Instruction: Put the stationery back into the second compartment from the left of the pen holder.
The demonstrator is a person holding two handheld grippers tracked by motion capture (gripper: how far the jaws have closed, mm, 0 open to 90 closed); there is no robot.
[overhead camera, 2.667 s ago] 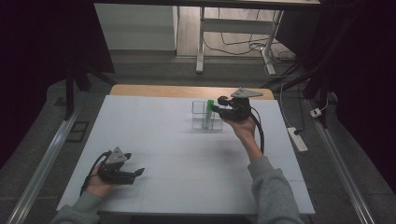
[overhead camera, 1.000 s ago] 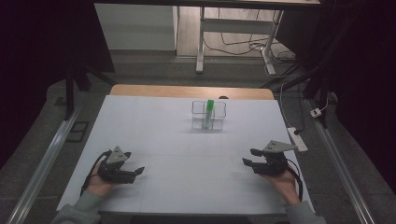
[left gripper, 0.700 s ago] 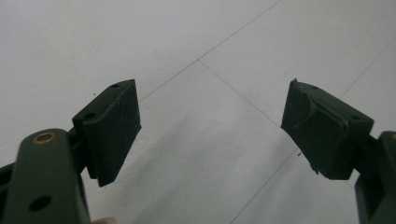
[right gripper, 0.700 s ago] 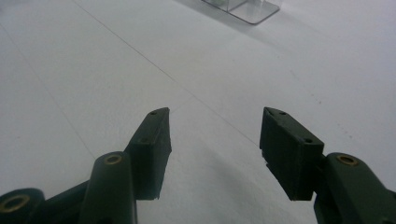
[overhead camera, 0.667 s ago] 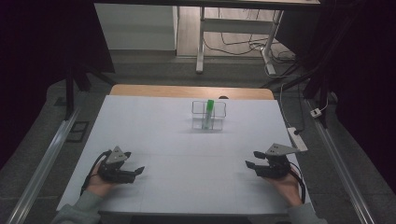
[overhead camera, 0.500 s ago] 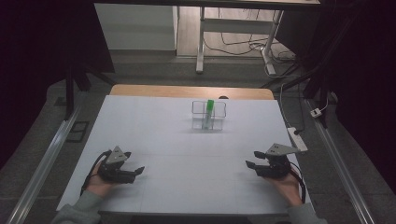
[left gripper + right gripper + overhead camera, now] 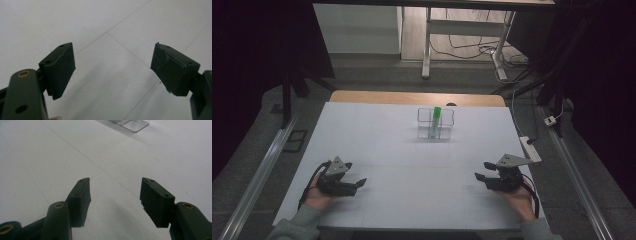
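Worktop (image 7: 412,150), white and crossed by thin seams, carries everything. At its near left edge the left hand-held gripper (image 7: 357,184) rests low over the surface, held by a hand (image 7: 314,195) in a grey sleeve; its jaws stand spread with nothing between them, and the left gripper view shows only bare white sheet in the gap. Toward the far middle stands a clear rack (image 7: 435,123), and a green tube (image 7: 435,120) sits upright in it, well apart from both grippers. At the near right edge the right hand-held gripper (image 7: 480,176) lies low over the worktop, its grey plate on top, its jaws likewise spread and empty. In the right gripper view the rack's clear base (image 7: 130,125) shows far off at the top edge, beyond the open jaws.
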